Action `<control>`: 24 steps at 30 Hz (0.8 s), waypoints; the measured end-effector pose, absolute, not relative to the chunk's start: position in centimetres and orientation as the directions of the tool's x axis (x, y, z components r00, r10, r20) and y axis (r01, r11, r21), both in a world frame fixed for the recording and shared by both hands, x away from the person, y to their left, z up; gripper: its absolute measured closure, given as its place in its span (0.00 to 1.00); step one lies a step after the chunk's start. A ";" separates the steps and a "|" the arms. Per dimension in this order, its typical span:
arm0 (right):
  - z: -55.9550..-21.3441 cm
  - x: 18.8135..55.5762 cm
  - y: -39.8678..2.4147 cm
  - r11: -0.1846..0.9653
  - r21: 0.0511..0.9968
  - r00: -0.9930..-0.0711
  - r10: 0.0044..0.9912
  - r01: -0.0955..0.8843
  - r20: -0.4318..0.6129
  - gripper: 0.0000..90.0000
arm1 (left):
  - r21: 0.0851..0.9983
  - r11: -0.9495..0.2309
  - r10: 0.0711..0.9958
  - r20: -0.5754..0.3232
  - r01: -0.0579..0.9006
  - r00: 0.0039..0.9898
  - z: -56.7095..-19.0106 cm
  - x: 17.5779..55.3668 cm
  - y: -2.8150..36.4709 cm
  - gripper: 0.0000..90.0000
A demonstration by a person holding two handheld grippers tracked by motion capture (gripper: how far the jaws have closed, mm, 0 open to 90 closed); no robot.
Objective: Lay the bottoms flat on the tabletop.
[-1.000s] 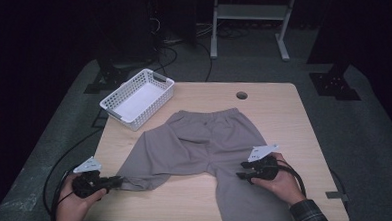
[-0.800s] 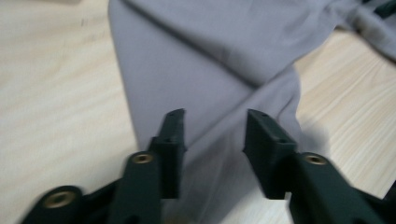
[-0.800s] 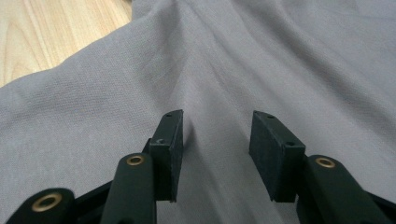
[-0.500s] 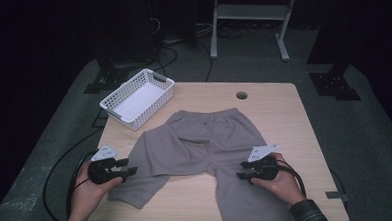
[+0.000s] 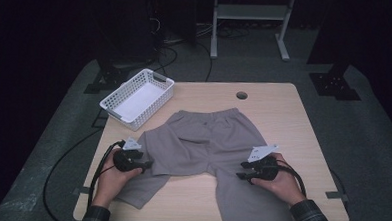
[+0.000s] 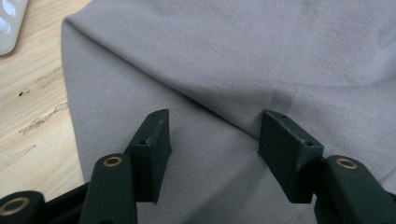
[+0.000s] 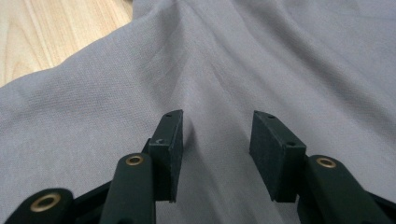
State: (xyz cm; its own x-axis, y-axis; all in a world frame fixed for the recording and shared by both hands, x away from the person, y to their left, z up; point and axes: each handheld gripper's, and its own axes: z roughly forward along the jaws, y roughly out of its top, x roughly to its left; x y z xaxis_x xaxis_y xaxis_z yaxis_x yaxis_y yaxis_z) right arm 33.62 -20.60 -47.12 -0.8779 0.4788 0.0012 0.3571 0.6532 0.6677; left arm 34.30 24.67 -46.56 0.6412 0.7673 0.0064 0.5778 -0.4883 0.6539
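Grey shorts (image 5: 202, 146) lie flat on the wooden table (image 5: 283, 119), waistband away from the person, 2 legs toward them. Left gripper (image 5: 144, 164) sits over the left leg; its jaws have just been opening, now apart with cloth under them, nothing pinched. Right gripper (image 5: 241, 171) rests on the right leg, jaws apart. White basket (image 5: 137, 98) at the far left.

Grey shorts (image 5: 207, 141), white basket (image 5: 137, 98)
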 end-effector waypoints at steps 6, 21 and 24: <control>-47.1 33.6 -20.6 0.655 0.667 -0.878 0.478 0.356 0.000 0.59 | 0.676 -0.480 0.759 0.001 0.558 0.651 -46.7 33.4 25.1 0.70; -47.2 33.6 -20.7 0.655 0.669 -0.880 0.474 0.352 -0.001 0.59 | 0.626 -0.460 0.761 -0.088 0.629 0.643 -46.2 28.8 25.3 0.97; -47.1 33.6 -20.7 0.656 0.667 -0.880 0.474 0.352 -0.002 0.59 | 0.625 -0.461 0.746 -0.112 0.631 0.656 -46.3 27.5 25.1 0.97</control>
State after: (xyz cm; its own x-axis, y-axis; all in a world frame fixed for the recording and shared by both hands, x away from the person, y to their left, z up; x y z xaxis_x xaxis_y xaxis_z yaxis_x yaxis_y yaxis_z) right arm 33.55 -20.66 -47.14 -0.8805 0.4741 -0.0021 0.3518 0.6563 0.6674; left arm 27.52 25.13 -46.25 0.6560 0.7465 -0.1116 0.6306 -0.4608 0.6245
